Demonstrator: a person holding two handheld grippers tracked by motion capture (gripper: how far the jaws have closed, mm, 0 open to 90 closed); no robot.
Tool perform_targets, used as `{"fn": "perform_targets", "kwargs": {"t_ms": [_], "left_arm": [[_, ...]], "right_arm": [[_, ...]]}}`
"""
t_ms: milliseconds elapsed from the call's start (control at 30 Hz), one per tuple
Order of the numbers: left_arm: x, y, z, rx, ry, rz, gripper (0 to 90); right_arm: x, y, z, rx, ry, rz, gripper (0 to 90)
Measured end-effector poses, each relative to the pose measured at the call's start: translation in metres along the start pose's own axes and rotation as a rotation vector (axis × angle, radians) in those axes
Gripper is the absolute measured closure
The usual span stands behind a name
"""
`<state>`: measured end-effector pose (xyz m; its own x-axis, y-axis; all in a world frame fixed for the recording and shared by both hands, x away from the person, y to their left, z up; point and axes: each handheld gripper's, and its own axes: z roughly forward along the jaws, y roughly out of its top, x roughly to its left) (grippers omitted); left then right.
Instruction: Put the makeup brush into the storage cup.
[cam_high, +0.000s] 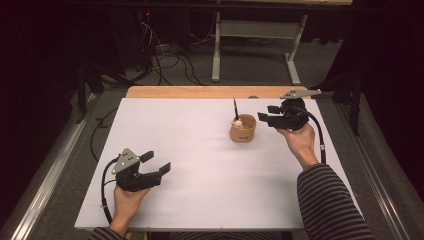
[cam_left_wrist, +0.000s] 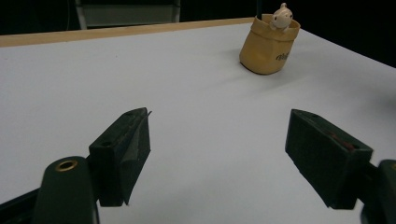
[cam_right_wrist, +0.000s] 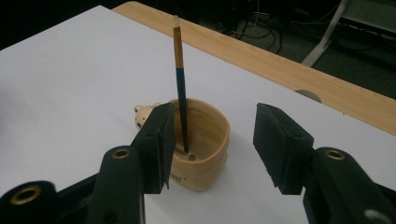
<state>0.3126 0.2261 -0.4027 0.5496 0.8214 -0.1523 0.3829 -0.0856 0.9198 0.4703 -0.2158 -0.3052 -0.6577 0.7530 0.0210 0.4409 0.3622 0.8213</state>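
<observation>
Wooden cup (cam_high: 243, 130): tan, upright on the white tabletop (cam_high: 190, 165), observed just ahead of the right gripper (cam_high: 265, 115) and well apart from the left gripper (cam_high: 156, 162). A small bear-shaped figure (cam_high: 238, 122) sits at the cup's rim on the side away from the right gripper. A pencil (cam_right_wrist: 180, 84), dark in its lower part and tan above, stands in the cup, near upright and leaning slightly.

Right gripper: jaws spread wide, holding nothing. In the right gripper view the cup (cam_right_wrist: 201, 149) lies ahead of the gap, partly behind the left jaw; contact cannot be told.

Left gripper: jaws spread wide, holding nothing, near the table's front edge. In the left gripper view the cup (cam_left_wrist: 268, 49) stands far ahead, toward the right jaw's side, the figure (cam_left_wrist: 281, 16) showing at its rim.
</observation>
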Motion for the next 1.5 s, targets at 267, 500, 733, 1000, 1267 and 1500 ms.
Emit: {"fn": "perform_targets", "kwargs": {"t_ms": [267,500,733,1000,1267,1500], "left_arm": [[0.0,0.0,0.0,-0.002,0.0,0.0,22.6],[0.0,0.0,0.0,-0.001,0.001,0.001,22.6],[0.0,0.0,0.0,-0.001,0.001,0.0,22.7],[0.0,0.0,0.001,-0.002,0.001,-0.003,22.6],[0.0,0.0,0.001,-0.001,0.001,-0.002,22.6],[0.0,0.0,0.001,0.001,0.004,-0.005,22.6]], "right_arm": [[0.002,-0.003,-0.012,-0.039,0.005,0.005,49.2],[0.004,-0.008,-0.02,-0.055,0.005,0.012,45.2],[0.003,-0.013,-0.029,-0.083,0.0,0.013,44.9],[0.004,-0.018,-0.039,-0.09,0.01,0.011,44.9],[0.001,-0.028,-0.047,-0.104,0.01,0.019,44.5],[-0.002,-0.035,-0.054,-0.117,0.005,0.026,43.4]]}}
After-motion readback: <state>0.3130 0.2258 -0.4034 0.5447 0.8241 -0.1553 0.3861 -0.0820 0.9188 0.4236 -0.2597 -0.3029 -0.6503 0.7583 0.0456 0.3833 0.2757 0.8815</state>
